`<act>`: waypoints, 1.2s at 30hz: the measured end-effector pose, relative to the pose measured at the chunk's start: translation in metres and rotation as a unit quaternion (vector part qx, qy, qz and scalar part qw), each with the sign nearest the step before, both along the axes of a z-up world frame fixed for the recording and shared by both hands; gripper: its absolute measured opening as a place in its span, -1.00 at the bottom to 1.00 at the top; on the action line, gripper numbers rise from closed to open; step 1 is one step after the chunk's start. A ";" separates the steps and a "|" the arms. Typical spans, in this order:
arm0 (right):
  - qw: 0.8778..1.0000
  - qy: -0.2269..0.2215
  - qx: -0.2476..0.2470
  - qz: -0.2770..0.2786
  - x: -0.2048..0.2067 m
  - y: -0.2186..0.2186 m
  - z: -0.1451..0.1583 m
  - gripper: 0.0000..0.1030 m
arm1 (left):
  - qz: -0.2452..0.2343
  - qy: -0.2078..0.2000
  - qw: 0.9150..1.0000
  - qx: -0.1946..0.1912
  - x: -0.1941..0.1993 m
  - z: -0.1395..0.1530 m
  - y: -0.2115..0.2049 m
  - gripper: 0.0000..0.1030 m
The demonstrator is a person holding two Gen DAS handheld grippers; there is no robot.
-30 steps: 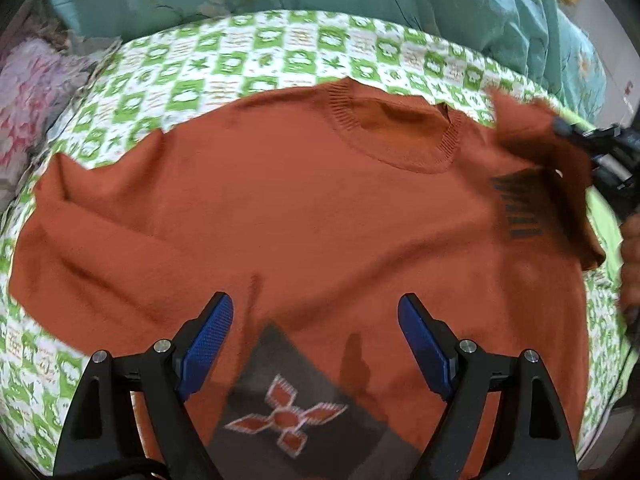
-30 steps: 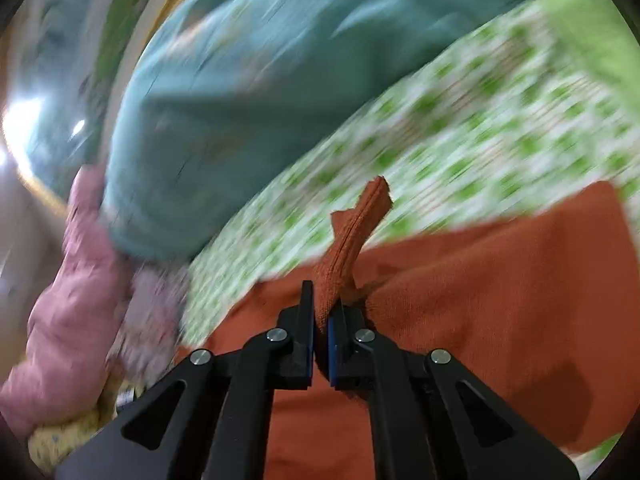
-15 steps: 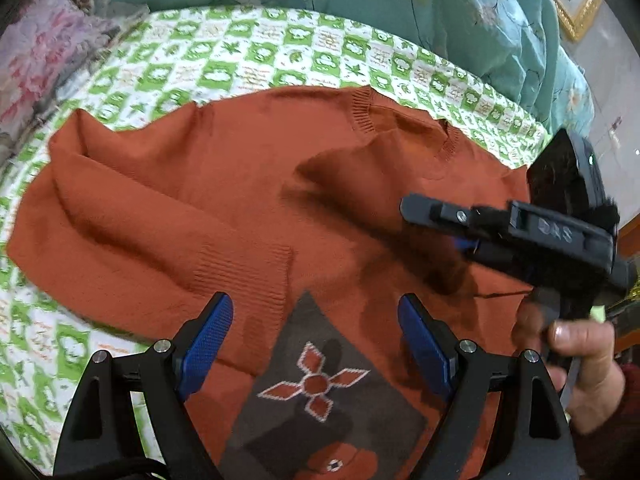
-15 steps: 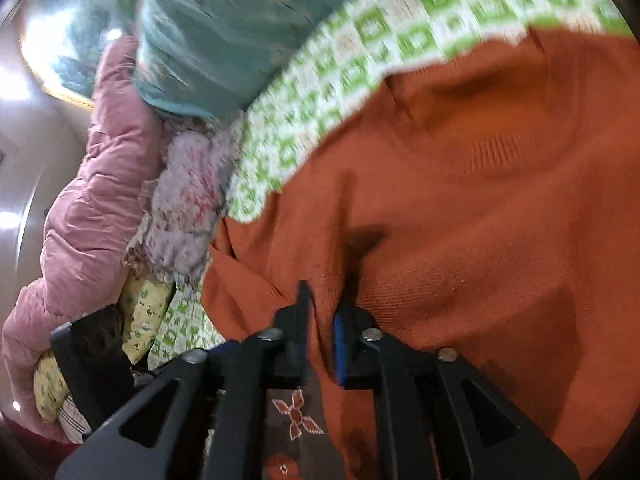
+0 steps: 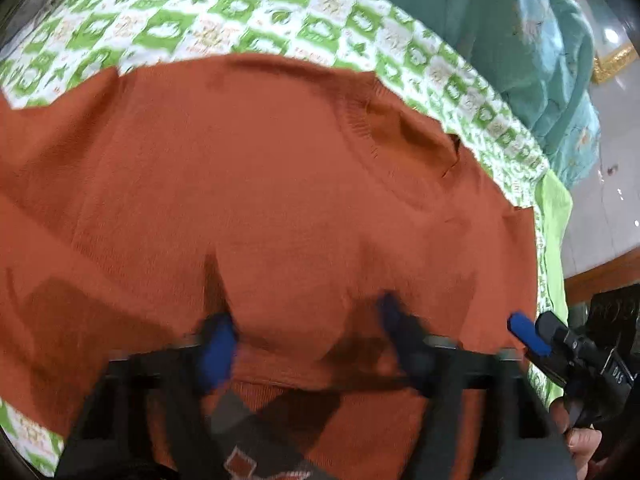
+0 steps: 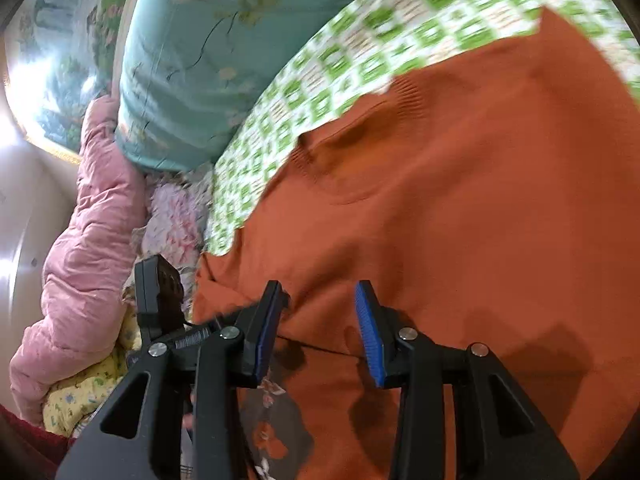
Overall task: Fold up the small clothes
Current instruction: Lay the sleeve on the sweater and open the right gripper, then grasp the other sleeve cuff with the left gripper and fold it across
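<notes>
One orange sweater [image 5: 280, 184] lay on the bed [image 5: 240, 12]; both hand-held grippers, left [image 5: 308, 340] and right [image 6: 320, 332], were spread apart, holding nothing.

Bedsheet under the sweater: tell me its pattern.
The bedsheet has a green-and-white checked print with small motifs, clearest in the left wrist view.

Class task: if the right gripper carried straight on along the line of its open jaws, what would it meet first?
Most likely the orange sweater, which fills the view ahead of the right gripper; exact depth is unclear.
</notes>
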State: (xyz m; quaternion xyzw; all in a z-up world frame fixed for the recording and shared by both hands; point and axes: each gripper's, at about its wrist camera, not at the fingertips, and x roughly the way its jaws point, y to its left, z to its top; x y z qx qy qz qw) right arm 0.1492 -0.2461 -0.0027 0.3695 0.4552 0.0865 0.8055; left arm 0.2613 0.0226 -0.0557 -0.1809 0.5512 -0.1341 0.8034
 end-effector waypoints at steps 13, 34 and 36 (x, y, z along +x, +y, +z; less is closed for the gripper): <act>0.995 0.009 -0.077 -0.063 -0.036 -0.038 0.012 -0.23 | -0.013 -0.065 0.996 0.060 -0.002 0.028 0.049 -0.89; 0.953 0.136 -0.260 -0.079 0.030 -0.116 -0.025 -0.70 | -0.014 -0.049 0.990 0.131 -0.007 0.018 0.042 -0.72; 0.954 0.132 -0.253 -0.090 0.025 -0.114 -0.021 -0.54 | -0.012 -0.059 0.990 0.131 -0.016 0.028 0.050 -0.62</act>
